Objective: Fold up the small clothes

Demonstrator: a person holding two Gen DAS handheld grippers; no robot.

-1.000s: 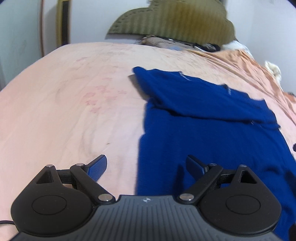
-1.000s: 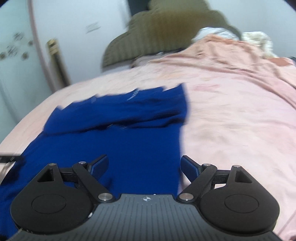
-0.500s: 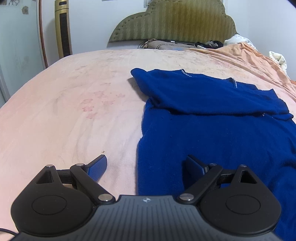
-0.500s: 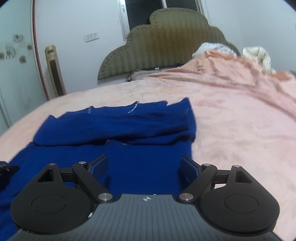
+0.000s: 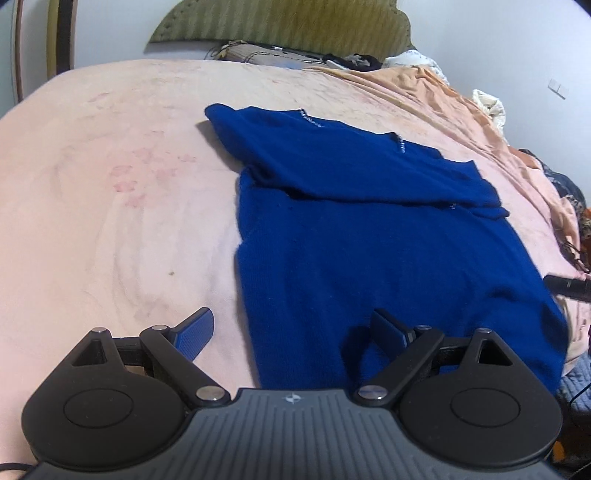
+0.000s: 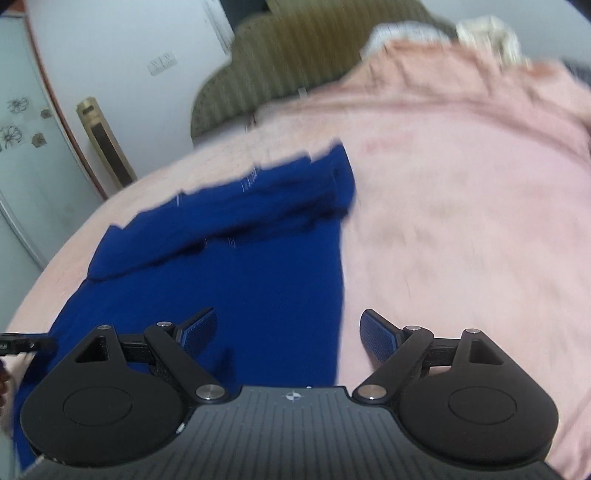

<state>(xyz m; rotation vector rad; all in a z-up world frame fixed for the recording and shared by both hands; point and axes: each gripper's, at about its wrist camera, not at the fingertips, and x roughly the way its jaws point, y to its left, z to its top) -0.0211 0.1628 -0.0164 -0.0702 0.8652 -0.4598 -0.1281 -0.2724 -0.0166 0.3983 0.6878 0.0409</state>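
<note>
Across the frame's middle, a blue sweater (image 5: 388,258) bearing no readable label lies on the bed (image 5: 110,203), while the left claw (image 5: 293,332) and right claw (image 6: 288,334) gape apart, empty.

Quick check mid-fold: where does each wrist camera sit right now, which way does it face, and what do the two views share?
Left wrist: on the left gripper, looking down along the bed toward the headboard; its open fingers straddle the blue sweater's left edge.
Right wrist: on the right gripper, facing likewise though blurred; open fingers straddle the sweater's right edge.
Shared: sweater, bed, headboard; each glimpses the other gripper at the frame's edge.
</note>
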